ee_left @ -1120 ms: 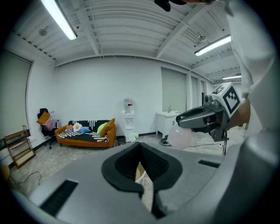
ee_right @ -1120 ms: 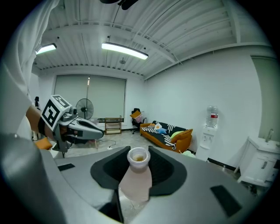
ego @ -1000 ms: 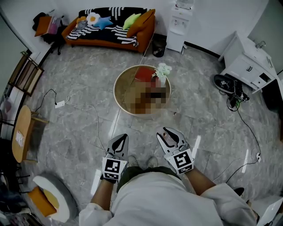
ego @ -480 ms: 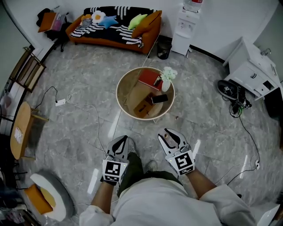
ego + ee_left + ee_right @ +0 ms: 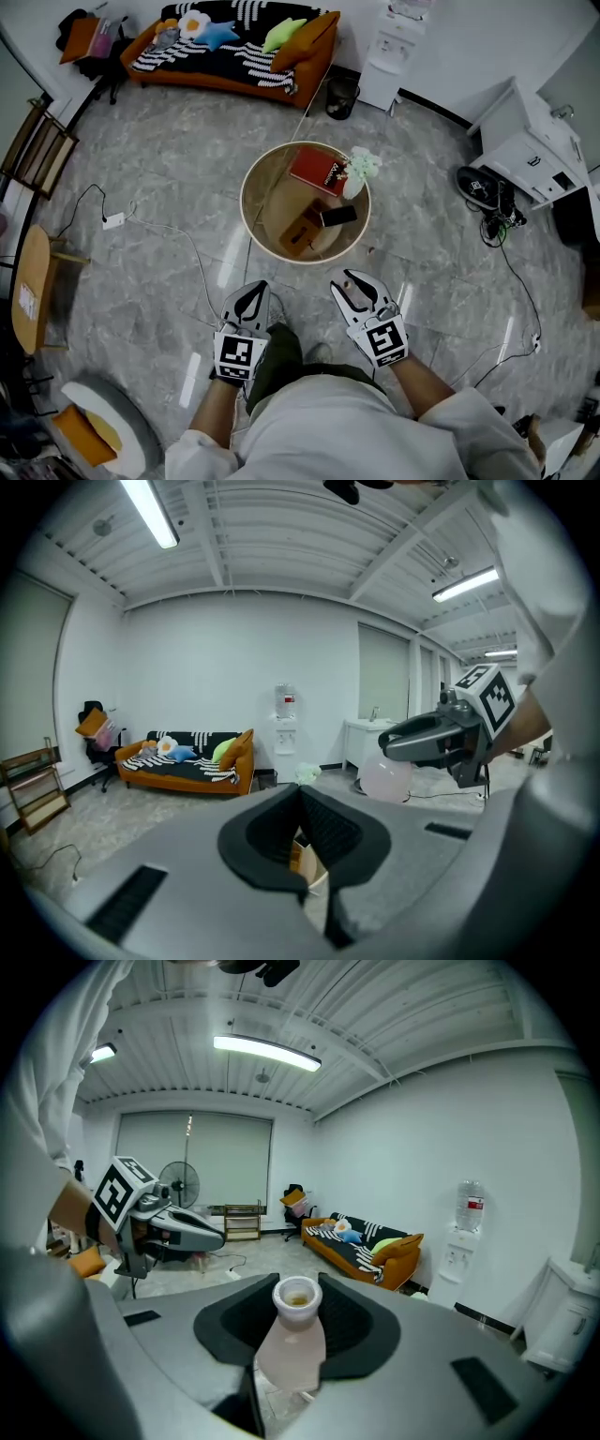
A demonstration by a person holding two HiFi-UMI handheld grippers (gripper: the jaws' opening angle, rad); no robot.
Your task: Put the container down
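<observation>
The container (image 5: 292,1344) is a pale pink translucent bottle with a white open neck, and my right gripper (image 5: 298,1309) is shut on its body. In the head view this right gripper (image 5: 353,284) is held at waist height over the floor, short of the round wooden table (image 5: 251,208). From the left gripper view the bottle (image 5: 385,778) hangs under the right gripper (image 5: 412,744). My left gripper (image 5: 252,291) is beside it, shut with nothing in it (image 5: 302,791). It also shows in the right gripper view (image 5: 192,1233).
On the table lie a red book (image 5: 318,170), a vase of flowers (image 5: 357,171), a phone (image 5: 339,216) and a wooden box (image 5: 302,236). Beyond it are an orange sofa (image 5: 234,52), a water dispenser (image 5: 390,56) and a bin (image 5: 340,94). Cables (image 5: 173,236) trail across the floor.
Both grippers keep their pose and the bottle stays gripped. The head view has shifted a little, and a dark-trousered leg has come forward between the grippers.
</observation>
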